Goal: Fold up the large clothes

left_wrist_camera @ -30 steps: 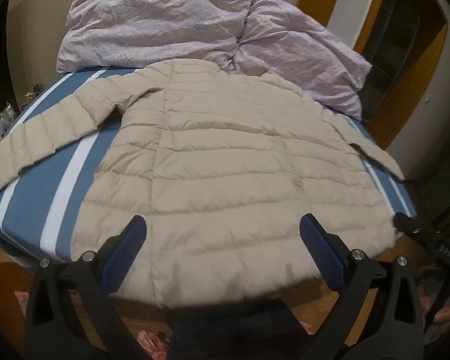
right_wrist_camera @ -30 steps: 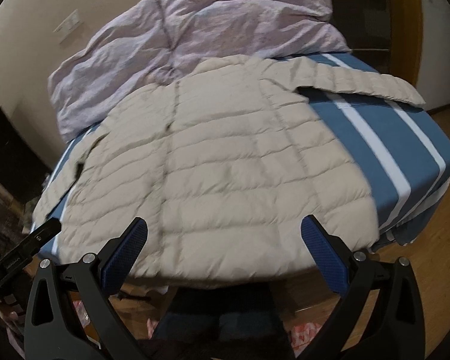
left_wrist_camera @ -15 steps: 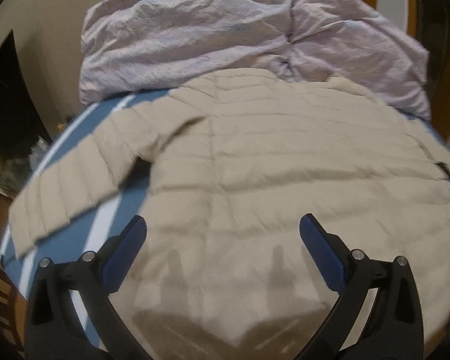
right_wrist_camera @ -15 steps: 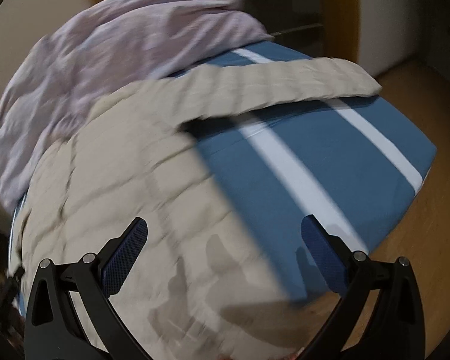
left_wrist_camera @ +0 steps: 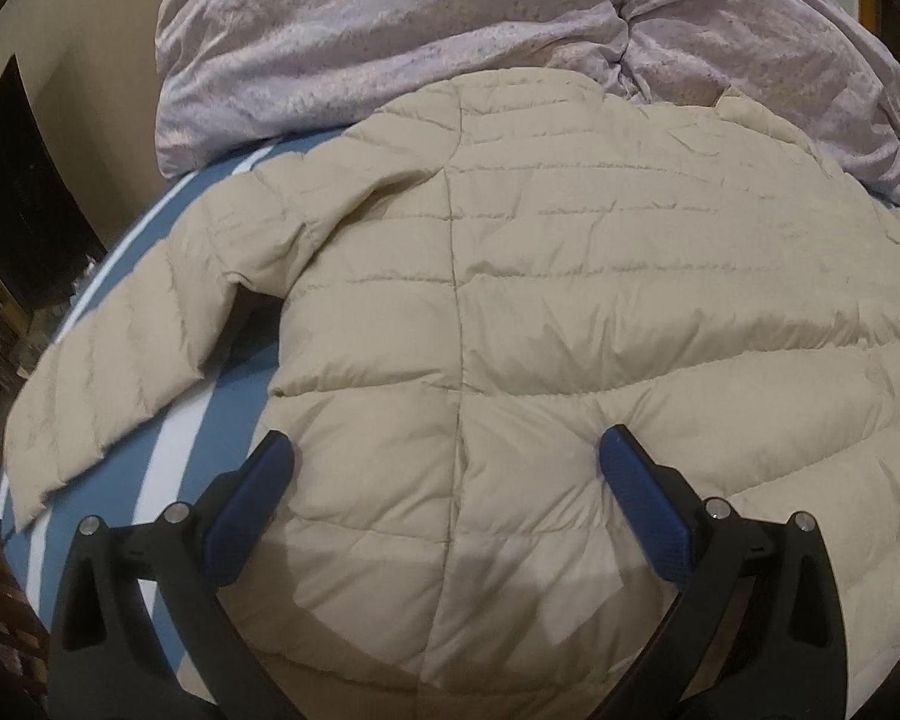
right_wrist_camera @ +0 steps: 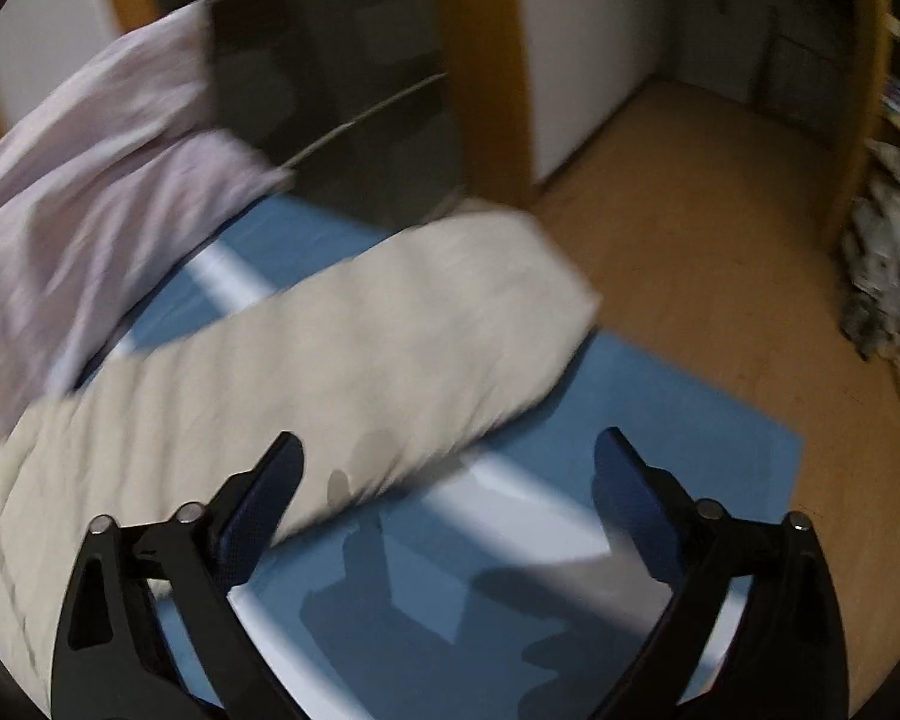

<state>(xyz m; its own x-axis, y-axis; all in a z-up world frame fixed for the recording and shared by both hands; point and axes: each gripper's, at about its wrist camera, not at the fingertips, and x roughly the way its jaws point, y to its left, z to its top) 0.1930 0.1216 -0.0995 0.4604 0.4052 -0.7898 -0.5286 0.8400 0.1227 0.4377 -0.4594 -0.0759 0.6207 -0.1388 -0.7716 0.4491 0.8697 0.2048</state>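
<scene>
Left wrist view: a beige quilted jacket lies spread back-up on the striped bed, collar toward the lilac duvet at 12 o'clock, one sleeve trailing to 8 o'clock. The left gripper hangs over the lower back panel, jaws wide apart and holding nothing. In the blurred right wrist view the right gripper, jaws likewise spread and empty, hovers by the other sleeve, which runs from 8 toward 1 o'clock. The padding looks light, puffy and slippery, so pinching a cuff or seam edge should hold better than mid-panel.
</scene>
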